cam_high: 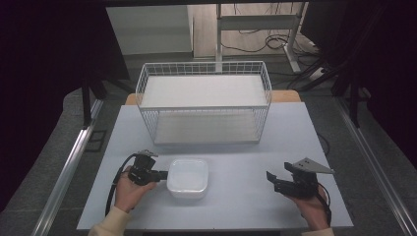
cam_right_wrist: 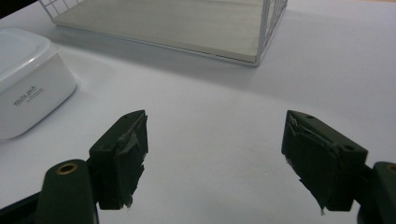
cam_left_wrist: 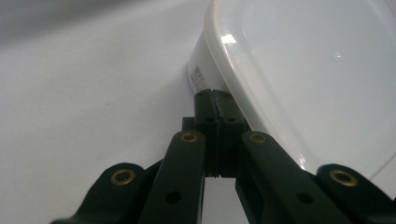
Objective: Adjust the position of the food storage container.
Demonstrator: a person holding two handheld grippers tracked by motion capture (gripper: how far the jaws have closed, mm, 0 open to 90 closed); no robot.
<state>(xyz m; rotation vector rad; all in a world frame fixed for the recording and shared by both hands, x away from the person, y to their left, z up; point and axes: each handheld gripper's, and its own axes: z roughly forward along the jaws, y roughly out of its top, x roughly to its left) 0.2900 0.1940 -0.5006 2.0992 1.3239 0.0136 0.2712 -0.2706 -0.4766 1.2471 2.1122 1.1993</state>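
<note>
A white plastic container (cam_high: pixel 187 178) with a translucent lid sits on the table near the front, left of centre. My left gripper (cam_high: pixel 163 174) is at its left side. In the left gripper view the jaws are pressed together, and the left gripper (cam_left_wrist: pixel 214 94) has its tips against the container (cam_left_wrist: pixel 299 74) wall just under the lid rim; nothing shows between them. My right gripper (cam_high: pixel 273 179) is held above the table at the front right, jaws wide apart. The right gripper (cam_right_wrist: pixel 215 154) has only bare table between its fingers, with the container (cam_right_wrist: pixel 28 79) far off to the left.
A white wire basket rack (cam_high: pixel 204 101) with two shelves stands at the back middle of the pale table (cam_high: pixel 246 162); its lower shelf (cam_right_wrist: pixel 177 23) faces me. Cables trail from both grippers. Dark curtains and metal rails flank the table.
</note>
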